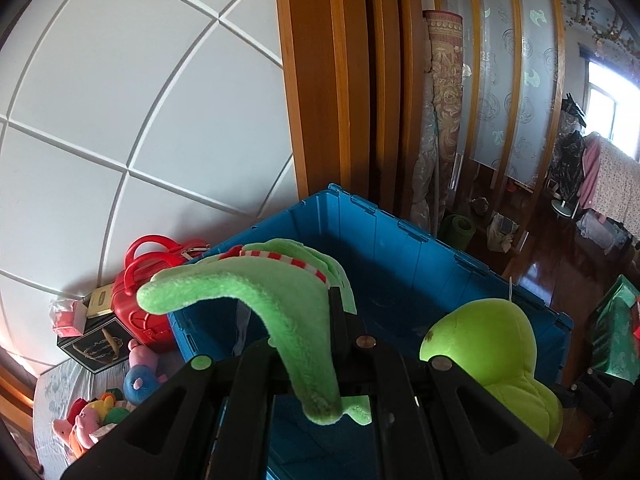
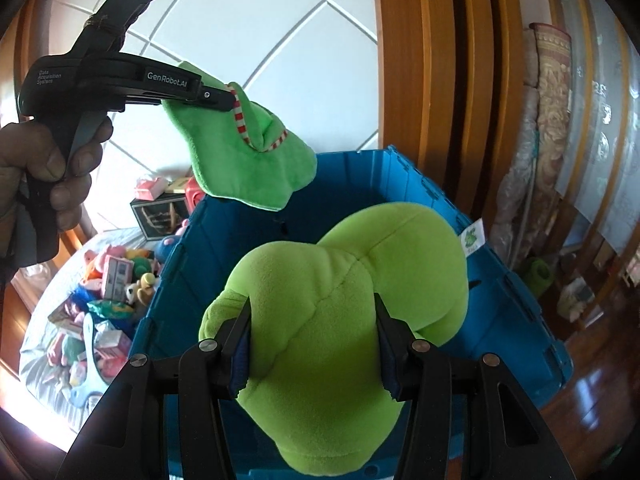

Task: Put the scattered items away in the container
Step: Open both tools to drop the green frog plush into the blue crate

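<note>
A blue plastic crate (image 1: pixel 400 252) stands open in front of me; it also shows in the right wrist view (image 2: pixel 500 280). My left gripper (image 1: pixel 336 320) is shut on a flat green plush piece with a red-and-white striped band (image 1: pixel 256 296) and holds it over the crate's left rim. The right wrist view shows that gripper (image 2: pixel 228 100) and the piece (image 2: pixel 248 160) hanging above the rim. My right gripper (image 2: pixel 314 344) is shut on a fat lime-green plush toy (image 2: pixel 340 304) and holds it over the crate; the toy also shows in the left wrist view (image 1: pixel 488 348).
Many small toys and boxes (image 2: pixel 104 304) lie scattered on a pale surface left of the crate. A red toy suitcase (image 1: pixel 140 292) and a dark box (image 1: pixel 96 344) stand against the white wall. Wooden door frames (image 1: pixel 332 80) and rolled mats (image 1: pixel 440 120) rise behind the crate.
</note>
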Action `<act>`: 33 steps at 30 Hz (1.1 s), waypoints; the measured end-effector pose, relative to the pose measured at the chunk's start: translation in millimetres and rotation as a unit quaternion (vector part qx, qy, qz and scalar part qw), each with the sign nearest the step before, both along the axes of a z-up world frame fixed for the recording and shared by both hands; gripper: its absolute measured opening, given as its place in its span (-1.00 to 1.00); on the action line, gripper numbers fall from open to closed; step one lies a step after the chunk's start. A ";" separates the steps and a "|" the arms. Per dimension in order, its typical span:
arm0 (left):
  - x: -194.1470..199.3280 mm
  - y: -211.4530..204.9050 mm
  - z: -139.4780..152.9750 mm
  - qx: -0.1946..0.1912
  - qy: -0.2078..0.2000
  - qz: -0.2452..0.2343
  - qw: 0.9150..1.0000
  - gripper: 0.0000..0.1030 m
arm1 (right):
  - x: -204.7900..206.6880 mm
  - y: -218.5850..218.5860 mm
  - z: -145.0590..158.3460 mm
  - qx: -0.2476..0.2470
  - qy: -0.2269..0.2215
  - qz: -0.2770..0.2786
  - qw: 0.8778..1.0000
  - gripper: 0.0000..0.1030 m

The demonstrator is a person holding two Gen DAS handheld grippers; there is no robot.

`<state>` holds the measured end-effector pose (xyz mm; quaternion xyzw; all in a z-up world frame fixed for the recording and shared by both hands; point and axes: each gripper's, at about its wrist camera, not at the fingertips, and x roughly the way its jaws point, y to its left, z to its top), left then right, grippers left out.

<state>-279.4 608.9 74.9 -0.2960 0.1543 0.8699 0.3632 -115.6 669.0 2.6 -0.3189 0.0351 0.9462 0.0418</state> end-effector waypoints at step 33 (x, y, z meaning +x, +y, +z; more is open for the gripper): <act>5.6 -85.6 -15.9 0.009 0.001 0.053 0.999 0.97 | -3.8 -44.3 25.9 0.015 0.072 0.028 0.997 0.99</act>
